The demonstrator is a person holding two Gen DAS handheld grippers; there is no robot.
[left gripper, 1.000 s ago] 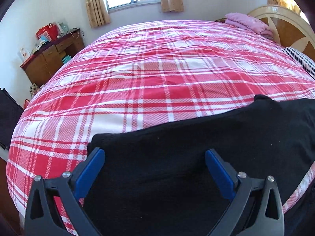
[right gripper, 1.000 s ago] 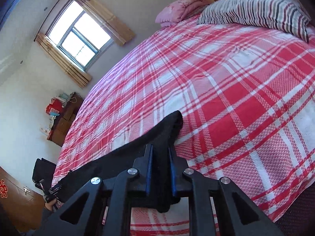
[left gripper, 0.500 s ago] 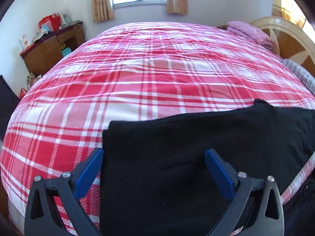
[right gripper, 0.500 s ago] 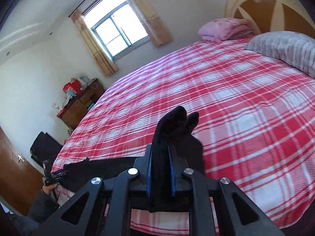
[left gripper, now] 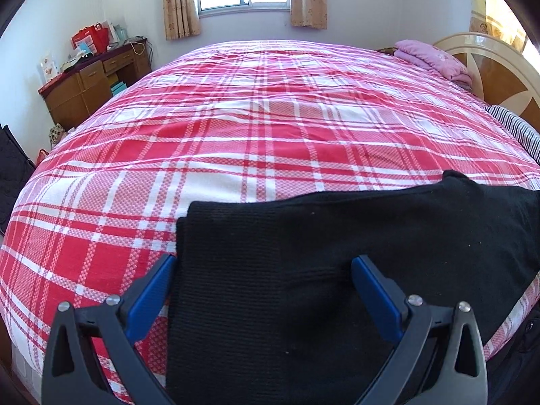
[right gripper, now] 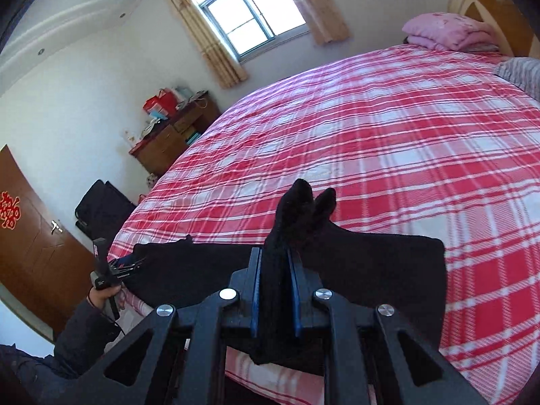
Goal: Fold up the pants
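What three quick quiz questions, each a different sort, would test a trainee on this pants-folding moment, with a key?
1. True or false: the right gripper is shut on a raised bunch of the black pants.
2. Multiple choice: the left gripper is (A) shut on the pants, (B) open with the pants lying between its fingers, (C) holding the pink folded blanket.
3. Fill in: the pants lie on a red and white ____ bedspread.

Key: 1 true; 2 B; 3 plaid.
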